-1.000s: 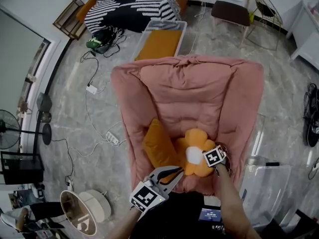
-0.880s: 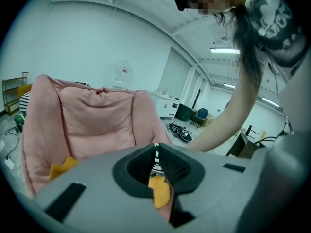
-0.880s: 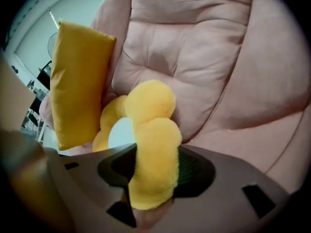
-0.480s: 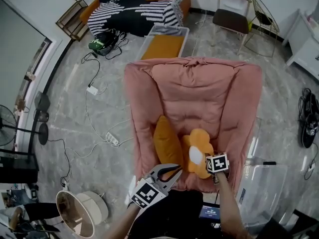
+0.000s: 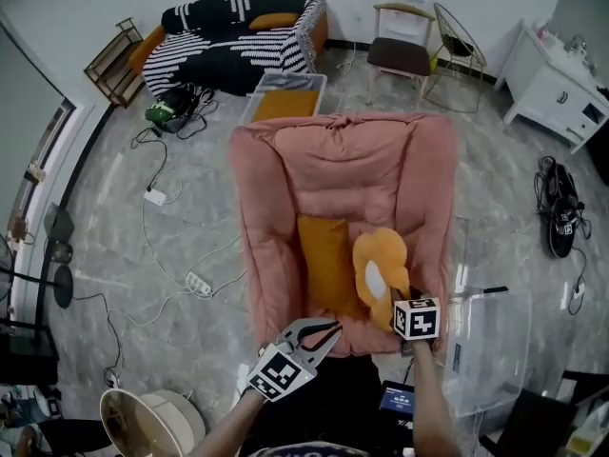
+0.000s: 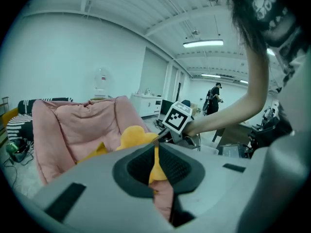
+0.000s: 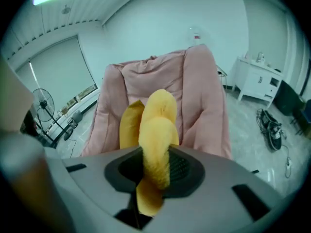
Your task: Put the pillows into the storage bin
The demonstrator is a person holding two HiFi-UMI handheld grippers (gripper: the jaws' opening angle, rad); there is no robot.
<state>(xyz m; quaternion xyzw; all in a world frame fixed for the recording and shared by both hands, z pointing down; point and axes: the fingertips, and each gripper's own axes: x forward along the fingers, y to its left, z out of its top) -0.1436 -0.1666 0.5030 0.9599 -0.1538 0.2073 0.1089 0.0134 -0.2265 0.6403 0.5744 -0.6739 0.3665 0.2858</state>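
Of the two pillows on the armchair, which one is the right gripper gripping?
The yellow flower-shaped pillow with a white centre, pinched between the right gripper's jaws. The plain orange rectangular pillow lies beside it on the armchair, ungripped.

The flower pillow (image 5: 379,272) is fuzzy yellow plush; the armchair (image 5: 352,169) soft matt pink cloth; the floor (image 5: 109,231) glossy marble-look stone; the storage bin (image 5: 493,350) clear smooth plastic

One pink padded armchair (image 5: 276,208), one yellow flower-shaped plush pillow (image 5: 379,269), one orange rectangular pillow (image 5: 326,265) on that armchair's seat, two clear plastic storage bins (image 5: 497,346) (image 5: 259,101), two handheld grippers (image 5: 322,330) (image 5: 398,305)
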